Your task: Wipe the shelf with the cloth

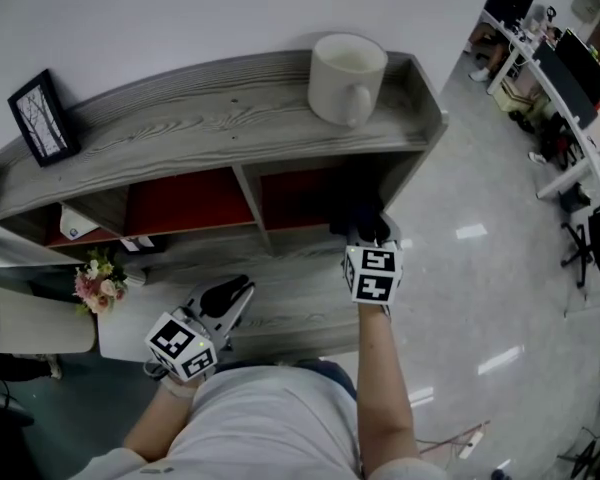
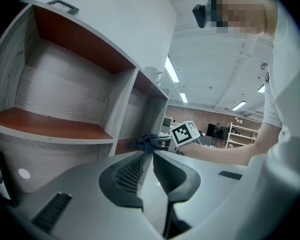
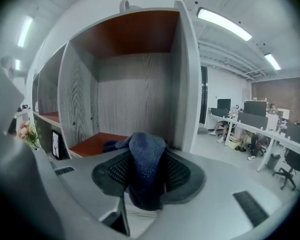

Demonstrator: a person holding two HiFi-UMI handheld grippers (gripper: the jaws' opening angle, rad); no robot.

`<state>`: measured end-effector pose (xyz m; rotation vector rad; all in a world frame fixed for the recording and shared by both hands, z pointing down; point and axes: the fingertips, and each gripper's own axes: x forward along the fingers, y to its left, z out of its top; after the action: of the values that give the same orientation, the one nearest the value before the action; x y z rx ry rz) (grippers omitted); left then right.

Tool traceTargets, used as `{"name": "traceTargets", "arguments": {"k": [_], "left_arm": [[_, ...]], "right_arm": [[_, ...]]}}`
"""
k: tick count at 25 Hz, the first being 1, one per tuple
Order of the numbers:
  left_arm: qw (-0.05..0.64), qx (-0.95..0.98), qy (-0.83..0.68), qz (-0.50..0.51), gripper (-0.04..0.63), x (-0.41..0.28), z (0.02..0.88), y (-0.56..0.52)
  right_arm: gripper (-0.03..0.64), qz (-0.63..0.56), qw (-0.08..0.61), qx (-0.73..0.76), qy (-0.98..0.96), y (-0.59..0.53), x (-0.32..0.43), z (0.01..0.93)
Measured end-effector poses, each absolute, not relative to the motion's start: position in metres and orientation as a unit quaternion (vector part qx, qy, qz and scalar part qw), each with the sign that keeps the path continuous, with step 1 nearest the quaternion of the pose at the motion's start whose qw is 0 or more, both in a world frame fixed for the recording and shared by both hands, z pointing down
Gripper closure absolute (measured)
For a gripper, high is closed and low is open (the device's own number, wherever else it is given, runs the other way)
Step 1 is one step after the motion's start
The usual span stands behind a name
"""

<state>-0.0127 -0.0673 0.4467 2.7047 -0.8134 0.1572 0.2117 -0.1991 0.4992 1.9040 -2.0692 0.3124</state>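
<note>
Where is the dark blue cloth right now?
The dark blue cloth is pinched in the right gripper's jaws, at the mouth of the grey wooden shelf's right-hand compartment.

White mug (image 1: pixel 347 76) atop grey shelf (image 1: pixel 210 118), framed picture (image 1: pixel 43 118) at left

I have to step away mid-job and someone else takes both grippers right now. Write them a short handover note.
Right gripper: shut on the blue cloth, at the mouth of the right-hand compartment of the shelf.
Left gripper: jaws together, empty, low in front of the shelf.
On the shelf top: a mug and a picture frame.
Done: cloth in grip at the shelf; how much is wiped cannot be told.
Left: wipe the compartment floors and the top, probably around the mug and frame.
</note>
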Motion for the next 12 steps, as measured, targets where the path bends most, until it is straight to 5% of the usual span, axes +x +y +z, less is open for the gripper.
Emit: {"name": "traceTargets", "arguments": {"k": [6,9,12], "left_arm": [[0.157,0.947,-0.273,0.056,0.543,-0.007,0.448,-0.065],[0.156,0.948,-0.271,0.056,0.543,-0.007,0.448,-0.066],[0.158,0.948,-0.272,0.057,0.543,-0.008,0.449,-0.067]], "right_arm": [[0.383,0.142,0.189,0.639,-0.732,-0.188,0.192,0.526],[0.39,0.127,0.21,0.643,-0.726,-0.189,0.186,0.526],[0.476,0.139,0.193,0.643,-0.728,-0.192,0.181,0.526]]}}
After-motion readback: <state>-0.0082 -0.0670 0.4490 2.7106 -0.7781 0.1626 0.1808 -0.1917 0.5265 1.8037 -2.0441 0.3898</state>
